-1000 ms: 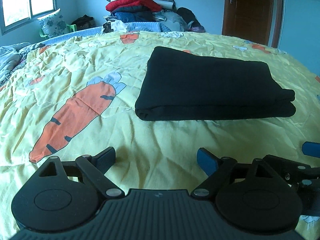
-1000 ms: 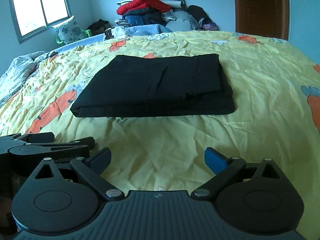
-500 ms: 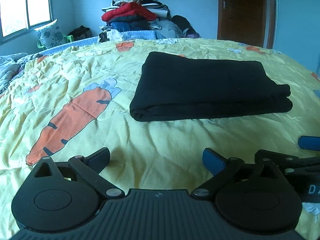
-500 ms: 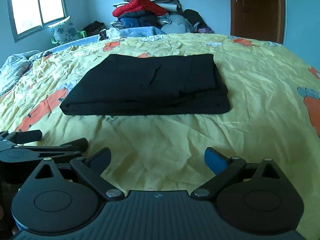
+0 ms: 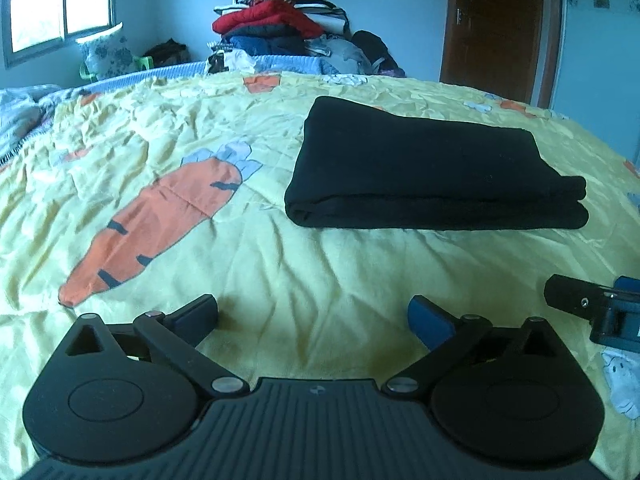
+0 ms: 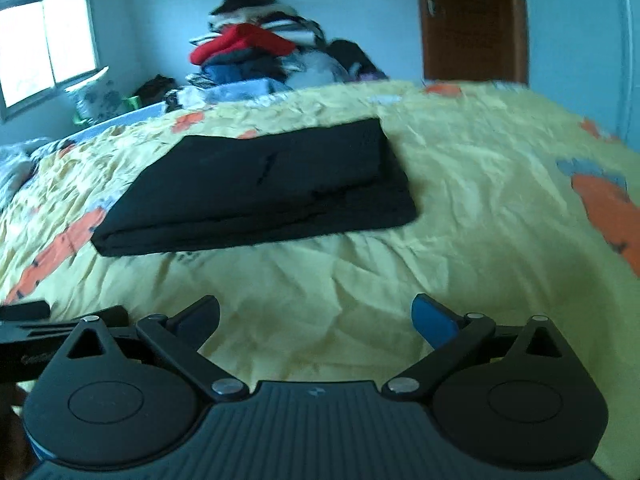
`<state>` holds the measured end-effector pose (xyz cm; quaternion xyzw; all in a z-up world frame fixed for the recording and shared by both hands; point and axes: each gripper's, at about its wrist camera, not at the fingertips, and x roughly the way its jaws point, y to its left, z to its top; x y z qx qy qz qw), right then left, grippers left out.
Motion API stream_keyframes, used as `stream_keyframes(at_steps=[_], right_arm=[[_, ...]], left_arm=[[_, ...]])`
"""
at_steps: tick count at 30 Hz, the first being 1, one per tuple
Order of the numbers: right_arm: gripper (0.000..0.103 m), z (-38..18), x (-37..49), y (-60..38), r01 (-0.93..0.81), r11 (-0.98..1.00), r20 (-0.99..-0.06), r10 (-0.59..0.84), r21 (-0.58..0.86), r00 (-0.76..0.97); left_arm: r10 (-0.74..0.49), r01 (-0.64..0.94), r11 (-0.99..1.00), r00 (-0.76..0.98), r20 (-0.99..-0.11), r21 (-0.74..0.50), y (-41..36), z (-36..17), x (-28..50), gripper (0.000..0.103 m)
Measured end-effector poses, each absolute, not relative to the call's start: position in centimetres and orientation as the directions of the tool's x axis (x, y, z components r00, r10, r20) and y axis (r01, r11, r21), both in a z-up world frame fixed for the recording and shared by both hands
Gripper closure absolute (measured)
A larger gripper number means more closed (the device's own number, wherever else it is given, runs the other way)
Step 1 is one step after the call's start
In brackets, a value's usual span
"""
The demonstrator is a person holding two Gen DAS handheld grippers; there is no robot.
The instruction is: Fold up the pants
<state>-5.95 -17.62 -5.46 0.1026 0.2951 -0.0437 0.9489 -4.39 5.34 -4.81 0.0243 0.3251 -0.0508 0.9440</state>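
Black pants (image 5: 432, 168) lie folded into a flat rectangle on the yellow carrot-print bedspread (image 5: 200, 152); in the right wrist view the pants (image 6: 260, 188) sit left of centre. My left gripper (image 5: 314, 316) hovers over bare bedspread short of the pants, open, nothing between its fingers. My right gripper (image 6: 316, 316) is likewise open and empty, nearer than the pants' front fold. Each gripper shows at the edge of the other's view: the right gripper (image 5: 596, 312), the left gripper (image 6: 60, 320).
A tall pile of clothes (image 5: 280, 28) stands beyond the bed's far edge. A brown door (image 5: 492, 24) is at the back right and a window (image 5: 56, 4) at the back left. A patterned pillow (image 5: 104, 54) leans under the window.
Both views have tilted up a little, so the pants sit lower in the frame. The left jaws stand slightly wider. The right wrist view has rolled and is blurred.
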Motion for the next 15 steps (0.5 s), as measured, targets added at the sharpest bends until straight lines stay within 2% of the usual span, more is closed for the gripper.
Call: stream_keyframes(at_steps=[6, 15], right_arm=[[0.0, -5.8, -5.1, -15.5, 0.137, 0.99, -0.607, -0.1, 0.016, 0.789], [0.0, -5.9, -5.3, -15.8, 0.122, 0.992, -0.603, -0.078, 0.032, 0.794]], left_arm=[[-0.081, 0.111, 0.994, 0.783, -0.617, 0.011, 5.4, -4.9, -4.4, 0.0], [-0.082, 0.111, 0.994, 0.783, -0.617, 0.009, 5.5, -4.9, -4.5, 0.0]])
